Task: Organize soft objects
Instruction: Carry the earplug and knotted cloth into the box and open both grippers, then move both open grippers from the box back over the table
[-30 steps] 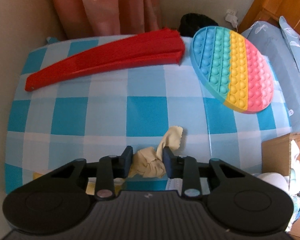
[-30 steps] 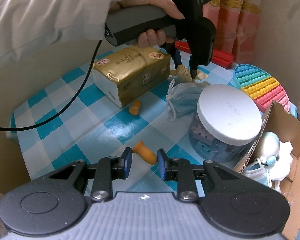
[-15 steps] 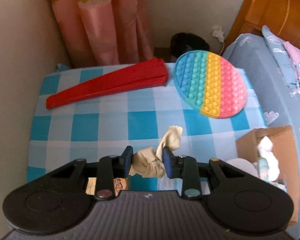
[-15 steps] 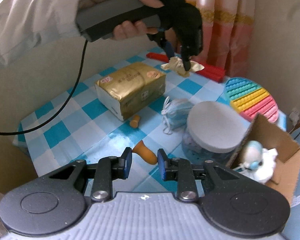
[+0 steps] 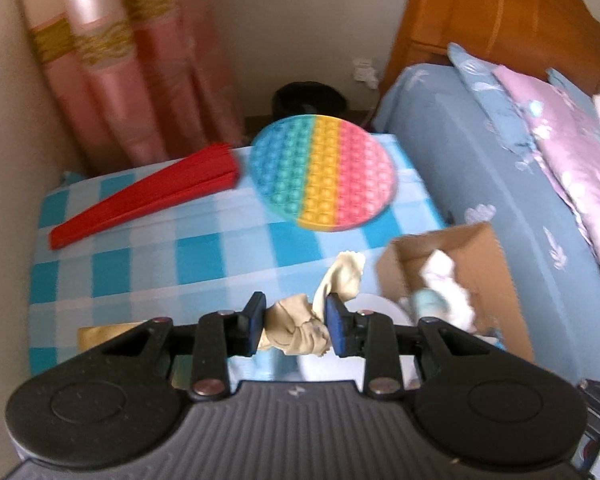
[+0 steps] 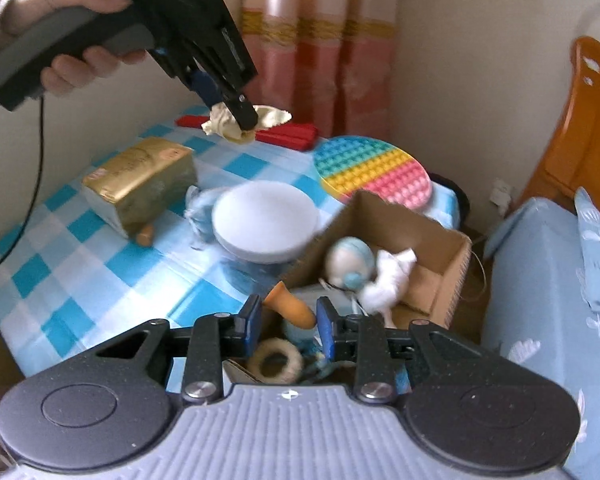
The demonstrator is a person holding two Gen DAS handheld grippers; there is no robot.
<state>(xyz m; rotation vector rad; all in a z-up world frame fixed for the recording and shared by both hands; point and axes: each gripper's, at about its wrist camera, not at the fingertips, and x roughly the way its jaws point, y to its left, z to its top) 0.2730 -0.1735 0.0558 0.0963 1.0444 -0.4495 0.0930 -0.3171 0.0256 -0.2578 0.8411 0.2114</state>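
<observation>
Right wrist view: right gripper point(image 6: 286, 318), jaws opening, frees an orange rubber cone point(image 6: 290, 307) above the brown cardboard box point(image 6: 436, 268) (partly filled); left gripper point(image 6: 236, 118) clamps crumpled beige cloth point(image 6: 224, 124), undelivered.

Soft daylight, motion blur, fisheye-warped edges

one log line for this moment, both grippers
left gripper: shut on beige cloth, above table | right gripper: jaws opening, orange earplug between them, over cardboard box
</observation>
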